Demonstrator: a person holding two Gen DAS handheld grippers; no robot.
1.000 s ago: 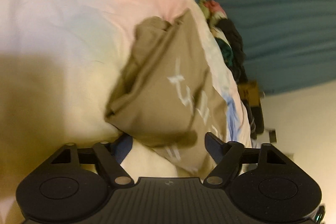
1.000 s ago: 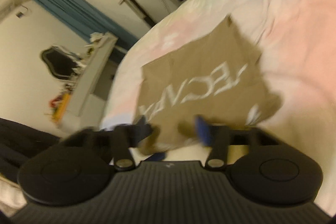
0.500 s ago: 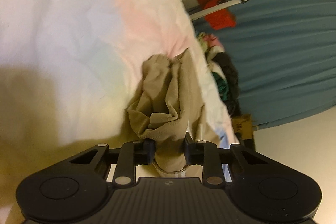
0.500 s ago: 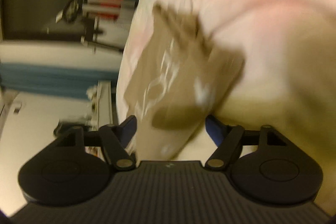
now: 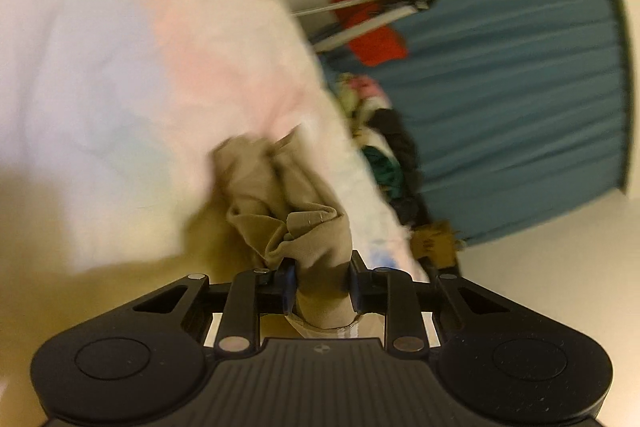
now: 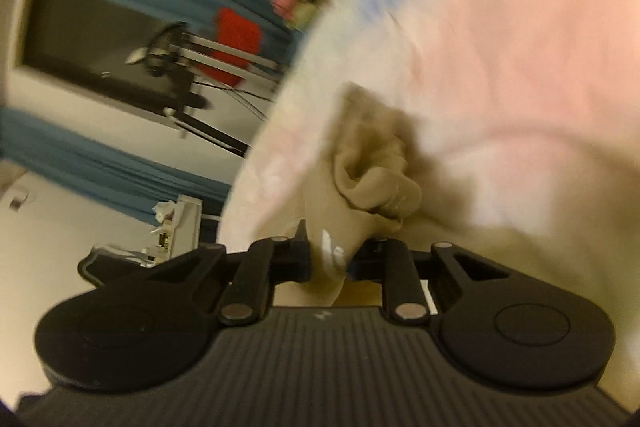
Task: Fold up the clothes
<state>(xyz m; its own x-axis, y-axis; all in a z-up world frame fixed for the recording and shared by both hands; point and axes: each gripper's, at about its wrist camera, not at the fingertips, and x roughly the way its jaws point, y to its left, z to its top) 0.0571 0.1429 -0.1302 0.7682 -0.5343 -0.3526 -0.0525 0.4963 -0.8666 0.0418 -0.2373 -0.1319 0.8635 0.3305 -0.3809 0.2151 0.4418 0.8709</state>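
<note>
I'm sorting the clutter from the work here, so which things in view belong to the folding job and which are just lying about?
Part of the job:
- tan garment, bunched up
- left claw, shut on it
- right claw, shut on it
- pastel bedspread beneath it

Just lying about:
- clothes pile at the bed's edge
- red cloth on the rack
- blue curtain

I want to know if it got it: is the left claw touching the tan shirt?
Touching. The left wrist view shows the left claw shut on the tan shirt, cloth squeezed between both fingers.
</note>
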